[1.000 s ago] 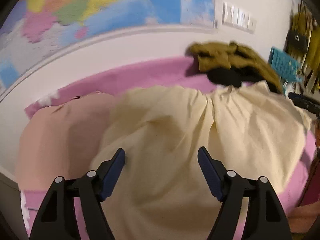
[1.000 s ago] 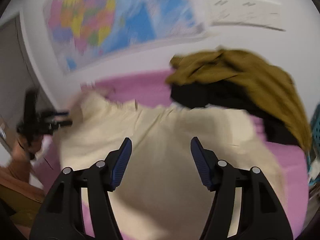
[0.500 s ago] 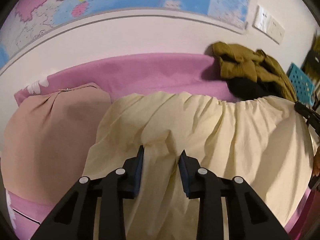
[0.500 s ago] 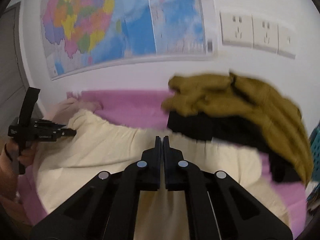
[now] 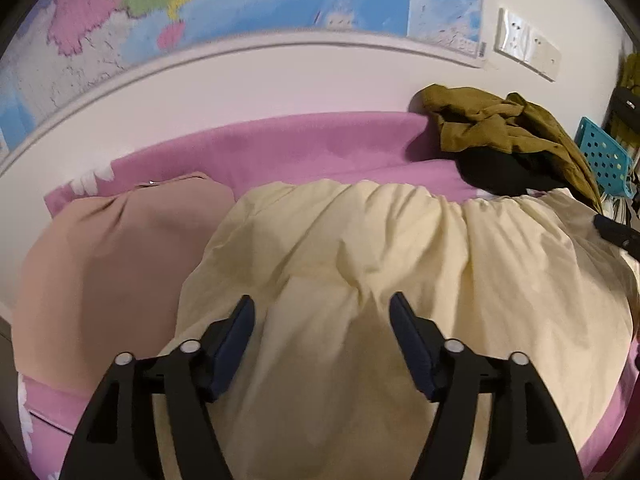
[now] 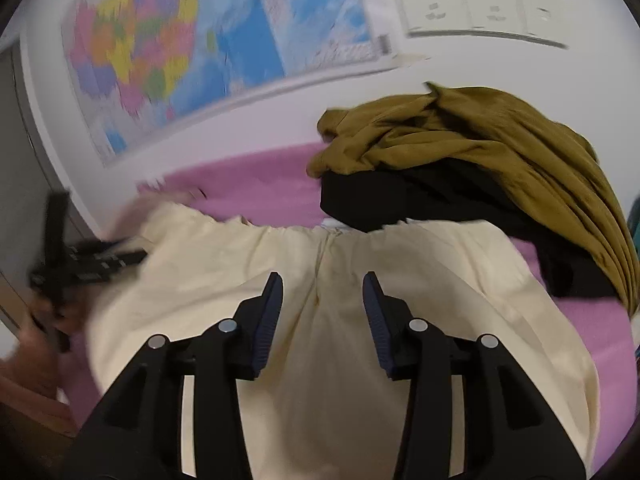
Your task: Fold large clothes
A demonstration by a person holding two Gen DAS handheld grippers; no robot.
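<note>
A cream garment (image 5: pixel 380 264) lies spread on the pink surface (image 5: pixel 280 148), its gathered waistband at the far side. It also shows in the right wrist view (image 6: pixel 420 264). My left gripper (image 5: pixel 322 308) is open and empty just above the garment's near part. My right gripper (image 6: pixel 322 286) is open and empty above the garment, near its centre seam. The left gripper shows in the right wrist view (image 6: pixel 92 264) at the garment's left edge. The right gripper's tip shows in the left wrist view (image 5: pixel 616 232) at the garment's right edge.
A tan garment (image 5: pixel 112 264) lies flat to the left of the cream one. An olive and black clothes pile (image 6: pixel 480 168) sits at the far right by the wall. A blue perforated basket (image 5: pixel 604 160) stands beyond it. A map (image 5: pixel 240 4) and sockets (image 6: pixel 480 4) hang on the wall.
Both grippers were open, pinched shut on the cream garment half a second ago, and have now opened and let go. The garment lies flatter and more spread.
</note>
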